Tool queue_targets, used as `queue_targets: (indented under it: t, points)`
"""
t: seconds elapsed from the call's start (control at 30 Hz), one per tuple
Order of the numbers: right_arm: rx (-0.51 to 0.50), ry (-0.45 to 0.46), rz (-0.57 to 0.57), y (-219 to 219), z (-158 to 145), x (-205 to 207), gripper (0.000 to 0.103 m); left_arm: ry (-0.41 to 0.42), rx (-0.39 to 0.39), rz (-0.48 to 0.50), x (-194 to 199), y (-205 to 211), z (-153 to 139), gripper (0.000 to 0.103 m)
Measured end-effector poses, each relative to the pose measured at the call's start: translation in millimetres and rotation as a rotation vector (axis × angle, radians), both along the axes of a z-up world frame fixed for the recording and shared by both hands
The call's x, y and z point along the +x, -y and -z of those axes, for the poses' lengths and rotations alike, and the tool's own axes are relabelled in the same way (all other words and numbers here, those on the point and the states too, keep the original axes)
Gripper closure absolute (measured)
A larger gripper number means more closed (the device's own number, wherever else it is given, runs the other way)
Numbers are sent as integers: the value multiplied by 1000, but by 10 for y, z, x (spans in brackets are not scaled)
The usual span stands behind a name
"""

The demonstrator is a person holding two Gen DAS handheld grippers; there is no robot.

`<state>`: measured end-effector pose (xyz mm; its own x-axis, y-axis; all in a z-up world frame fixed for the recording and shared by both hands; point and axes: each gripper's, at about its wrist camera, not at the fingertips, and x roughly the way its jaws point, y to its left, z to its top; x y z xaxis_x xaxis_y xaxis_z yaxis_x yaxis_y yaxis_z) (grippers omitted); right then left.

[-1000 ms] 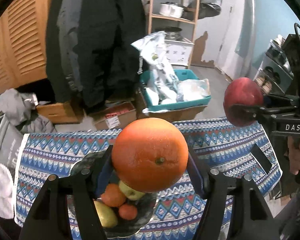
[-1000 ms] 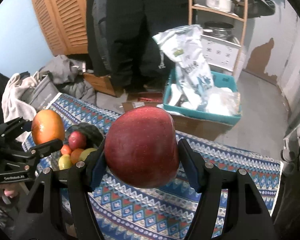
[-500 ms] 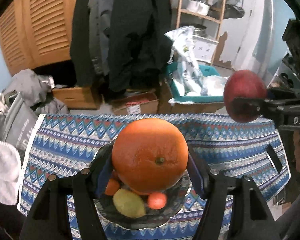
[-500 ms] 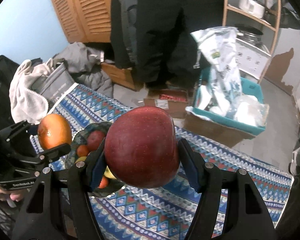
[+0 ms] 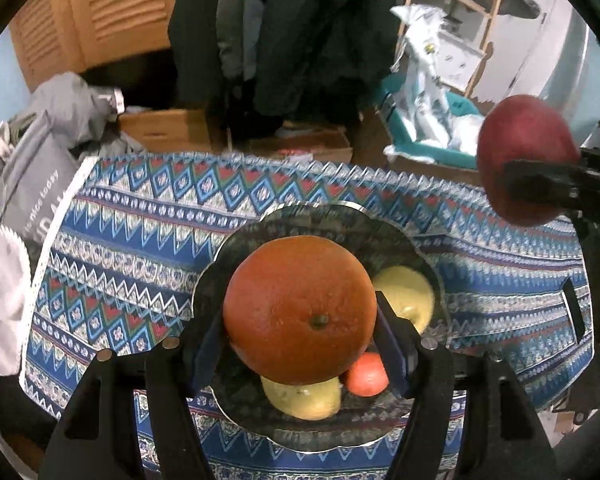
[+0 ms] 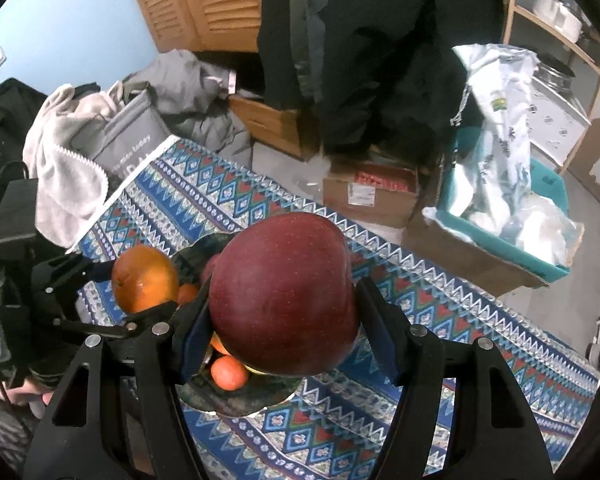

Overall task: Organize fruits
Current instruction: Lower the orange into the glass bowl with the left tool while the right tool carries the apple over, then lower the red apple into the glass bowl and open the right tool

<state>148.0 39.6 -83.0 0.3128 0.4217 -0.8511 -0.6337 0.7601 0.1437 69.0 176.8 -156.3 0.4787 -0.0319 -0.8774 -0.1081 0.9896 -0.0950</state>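
My left gripper (image 5: 300,344) is shut on a large orange (image 5: 300,310) and holds it right above a dark glass bowl (image 5: 324,220). The bowl holds a yellow-green apple (image 5: 410,294), a yellow fruit (image 5: 304,398) and a small tangerine (image 5: 366,376). My right gripper (image 6: 284,328) is shut on a big red apple (image 6: 284,292), above the bowl's (image 6: 236,398) right side. The red apple also shows in the left wrist view (image 5: 524,152), and the orange in the right wrist view (image 6: 144,278).
The bowl sits on a table with a blue patterned cloth (image 5: 148,220). Beyond the far edge are cardboard boxes (image 6: 370,192), a teal bin with bags (image 6: 508,200), a grey bag (image 5: 32,184) and hanging dark coats (image 5: 300,32).
Both grippers have moved in over the bowl and tilted down. The orange now hangs over the bowl's middle and the red apple has come closer beside it.
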Motion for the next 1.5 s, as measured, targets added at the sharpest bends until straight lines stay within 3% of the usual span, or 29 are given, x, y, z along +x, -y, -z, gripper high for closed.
queue_targets:
  t: [0.67, 0.93, 1.2, 1.5]
  points:
    - [-43, -40, -37, -209, 260, -31, 35, -166, -26, -28, 113, -68, 634, 33]
    - [-44, -45, -37, -232, 291, -19, 35, -127, 28, -21, 90, -17, 481, 29]
    - [-51, -65, -39, -351, 412, 28, 35, -77, -5, -33, -33, -93, 202, 28]
    - [-97, -104, -56, -570, 735, 106, 35, -53, -12, -72, -118, -210, 91, 28]
